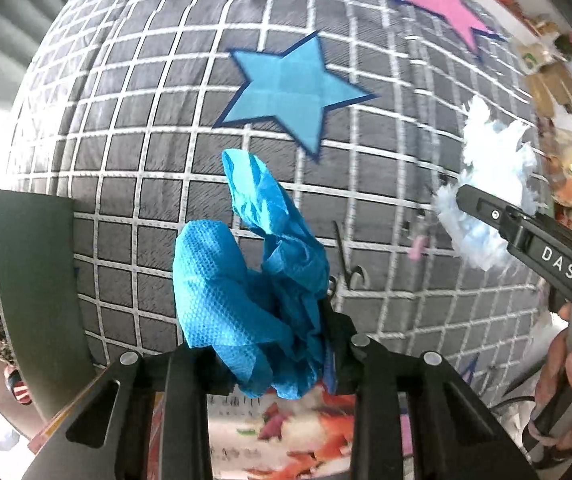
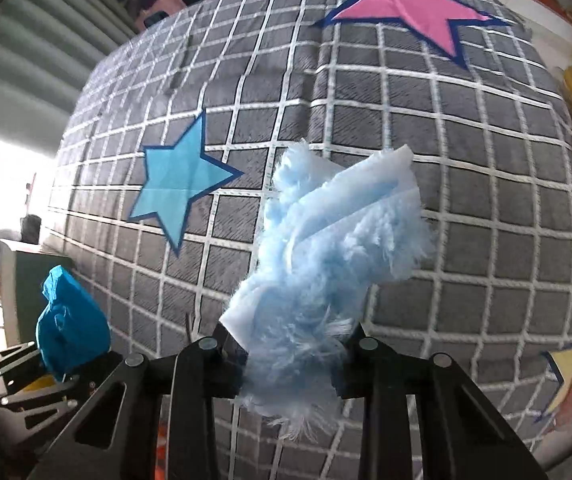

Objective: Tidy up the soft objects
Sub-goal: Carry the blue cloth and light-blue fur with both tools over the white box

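Blue cloth [image 1: 246,280] in left claw [image 1: 274,360]

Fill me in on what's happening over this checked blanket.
A person holds a gripper in each hand above the grey checked blanket. The left gripper is shut on a crumpled blue cloth. The right gripper is shut on a fluffy pale blue cloth. Both cloths hang clear of the blanket, near its blue star.

Crumpled bright-blue glove [image 1: 254,276], textured, bunched upright, raised above the checked surface. Pale-blue fluffy cloth [image 2: 325,248], frayed, folded, likewise lifted.
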